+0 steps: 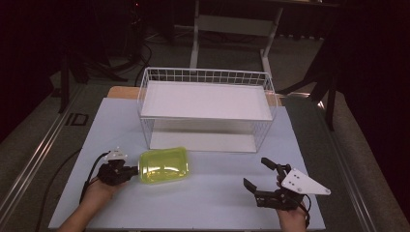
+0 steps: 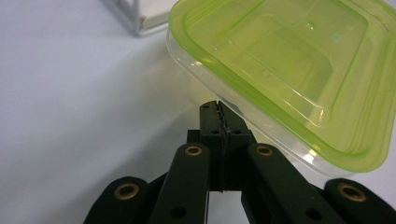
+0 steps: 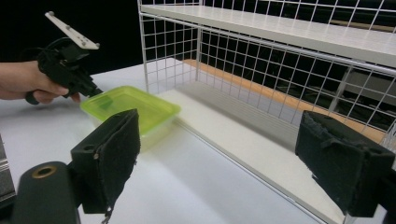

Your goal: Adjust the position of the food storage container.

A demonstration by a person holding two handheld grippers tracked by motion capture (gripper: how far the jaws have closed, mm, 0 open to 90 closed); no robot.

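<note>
High view, wire rack (image 1: 207, 99) behind green container (image 1: 163, 166)

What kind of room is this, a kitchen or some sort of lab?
Probably a lab or recording setup: a bare table in a dark room, a white wire shelf rack, and a lone green-lidded container.

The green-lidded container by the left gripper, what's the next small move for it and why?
Probably keep nudging the container toward the wire rack. The left gripper is shut, its tips against the container's near edge rather than clamped on it, and the container lies on the table just in front of the rack's open lower shelf. The right gripper sits open, off to the side.
</note>
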